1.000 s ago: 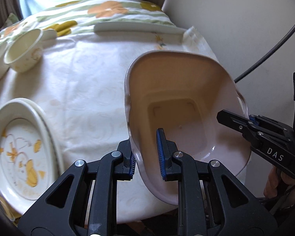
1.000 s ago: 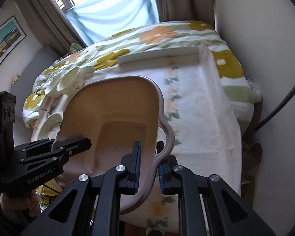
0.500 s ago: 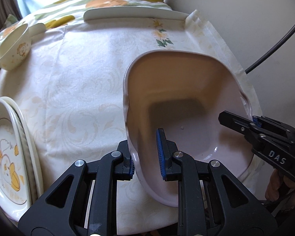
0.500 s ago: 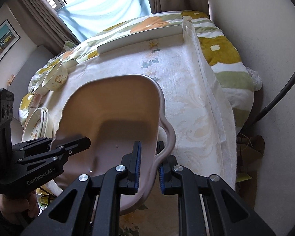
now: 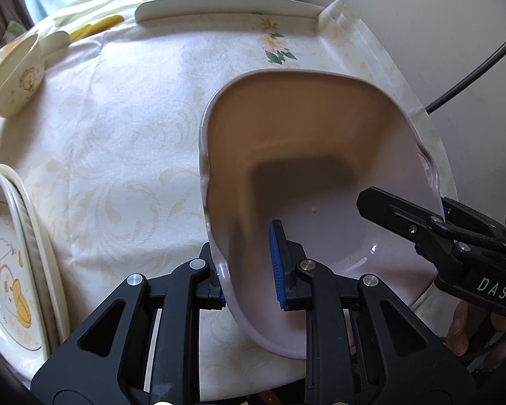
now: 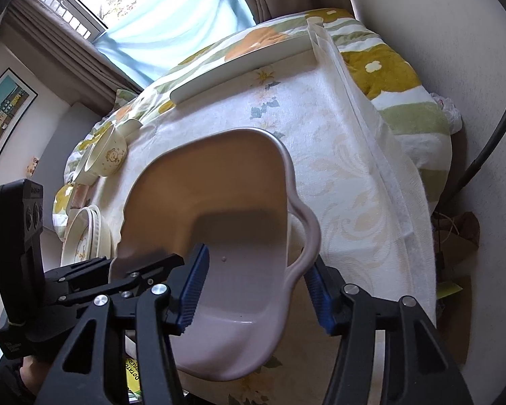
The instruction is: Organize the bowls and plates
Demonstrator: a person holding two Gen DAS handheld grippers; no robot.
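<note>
A deep pink basin [image 5: 320, 168] with wavy handles sits at the near right corner of the table [image 5: 124, 155], which wears a cream cloth with a pale scroll pattern. The basin's near end juts past the table's front edge.

The left gripper [image 5: 249, 270] is clamped on the basin's left rim: one blue pad [image 5: 276, 263] lies against the inside wall, and the other finger is pressed to the outside. The right gripper [image 6: 256, 287] has just been letting go. Its jaws have been spreading, and they now stand on either side of the basin's right handle, the left pad [image 6: 194, 287] inside the basin and clear of the wall, the right pad outside the handle with a gap showing. So the handle is between the fingers but not pinched.

Toward the left edge of the table, a stack of cream plates [image 5: 13, 270] with a yellow cartoon print lies at the front. Further back along that edge, a small cream bowl [image 5: 15, 81] with a printed figure stands tilted against other dishes. A long white tray [image 5: 226, 8] lies across the far edge. Beyond the table there is a bed cover with orange and green flowers [image 6: 388, 67] and a curtained window [image 6: 158, 17].
</note>
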